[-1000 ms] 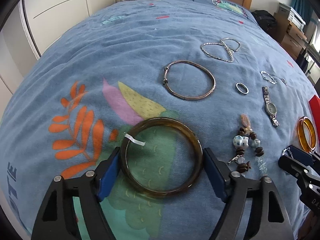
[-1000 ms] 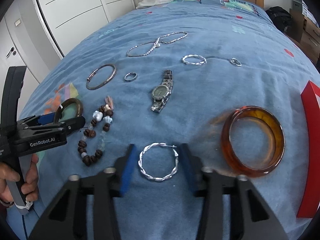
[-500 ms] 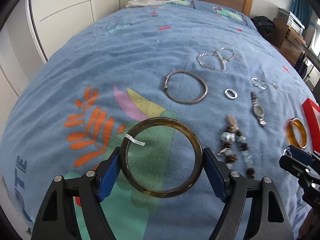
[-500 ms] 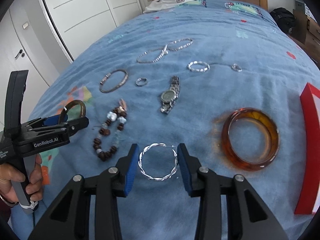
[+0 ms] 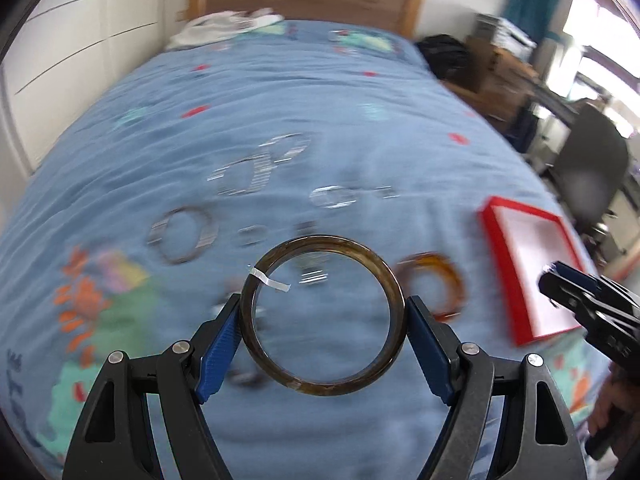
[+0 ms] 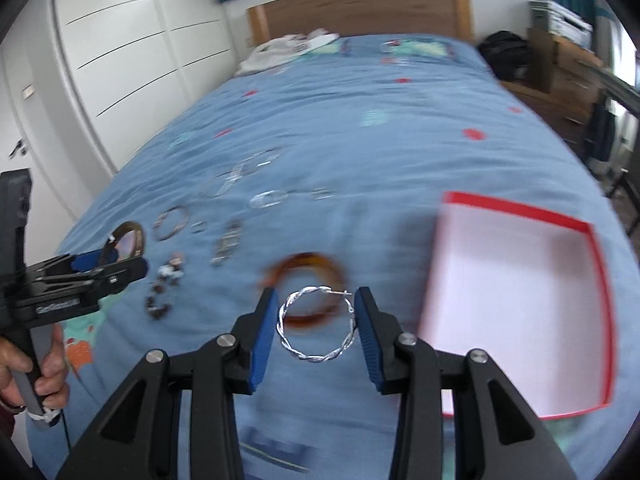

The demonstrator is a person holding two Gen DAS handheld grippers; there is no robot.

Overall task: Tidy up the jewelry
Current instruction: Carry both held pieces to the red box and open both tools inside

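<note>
My left gripper [image 5: 323,328] is shut on a dark brown bangle [image 5: 256,344] with a small white tag, held above the blue bedspread. My right gripper [image 6: 316,322] is shut on a twisted silver hoop [image 6: 318,358], also lifted off the bed. A red box with a white inside [image 6: 520,300] lies on the bed to the right; it also shows in the left wrist view [image 5: 528,264]. An amber bangle [image 6: 308,264] lies on the bed just beyond the hoop. The left gripper with its bangle shows at the left of the right wrist view [image 6: 116,264].
On the bedspread [image 6: 360,140], blurred by motion, lie a beaded bracelet [image 6: 164,284], a watch [image 6: 226,242], a thin metal bangle [image 6: 172,222], a small ring [image 6: 198,226], a silver chain [image 6: 236,172] and a silver hoop [image 6: 268,199]. White wardrobes stand left, wooden furniture right.
Both grippers have risen off the bed with their pieces and swung right. The red box, only an edge before, is now in full view.
</note>
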